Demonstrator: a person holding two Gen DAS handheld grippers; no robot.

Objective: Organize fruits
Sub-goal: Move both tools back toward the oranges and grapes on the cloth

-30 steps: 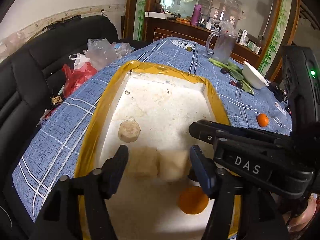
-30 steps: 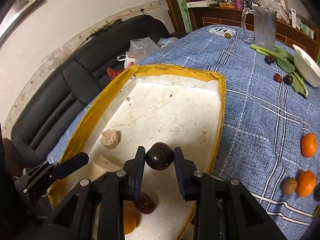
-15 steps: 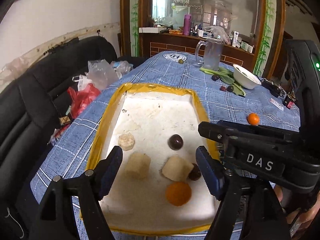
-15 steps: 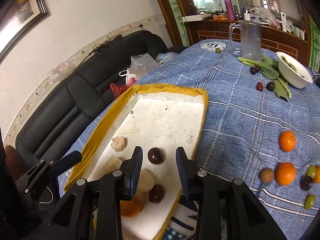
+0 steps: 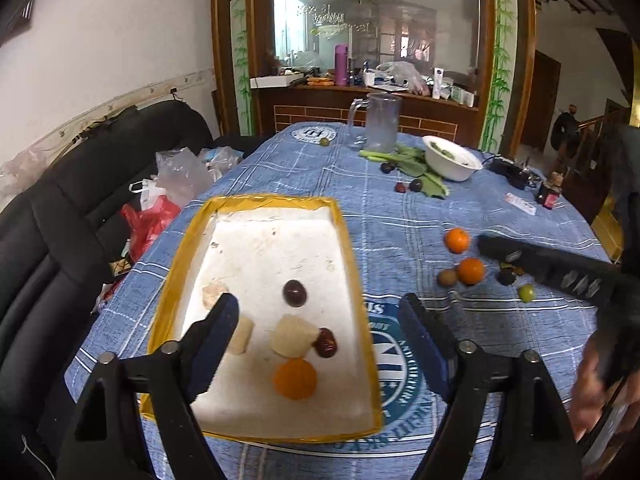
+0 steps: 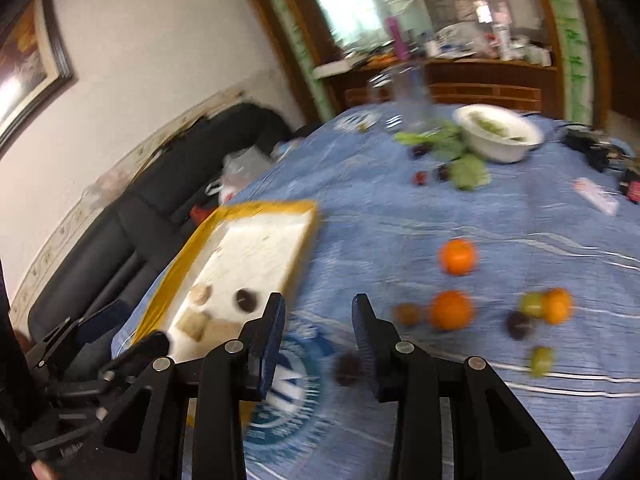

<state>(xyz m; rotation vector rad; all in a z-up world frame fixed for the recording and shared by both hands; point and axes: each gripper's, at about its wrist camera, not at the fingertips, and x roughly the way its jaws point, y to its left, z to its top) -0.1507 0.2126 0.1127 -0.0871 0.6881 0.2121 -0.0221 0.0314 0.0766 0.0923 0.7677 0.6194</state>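
A yellow-rimmed white foam tray (image 5: 188, 240) lies on the blue tablecloth and shows too in the right wrist view (image 6: 280, 210). In it lie a dark round fruit (image 5: 295, 293), a red-brown fruit (image 5: 326, 343), an orange (image 5: 295, 379) and pale chunks (image 5: 291, 336). My left gripper (image 5: 320, 344) is open and empty, held above the tray's near end. My right gripper (image 6: 318, 330) is open and empty over the cloth right of the tray. Loose oranges (image 6: 451, 310), a kiwi (image 6: 406, 314), dark and green fruits lie to its right.
A white bowl (image 5: 452, 158), green leaves (image 5: 408, 160) and a glass pitcher (image 5: 378, 122) stand at the far end. A black sofa (image 5: 60, 220) with plastic bags (image 5: 176, 176) runs along the left. The right wrist view is motion-blurred.
My right gripper let go of the dark round fruit in the tray, pulled back and swung right toward the loose fruits. My left gripper rose and backed away from the tray.
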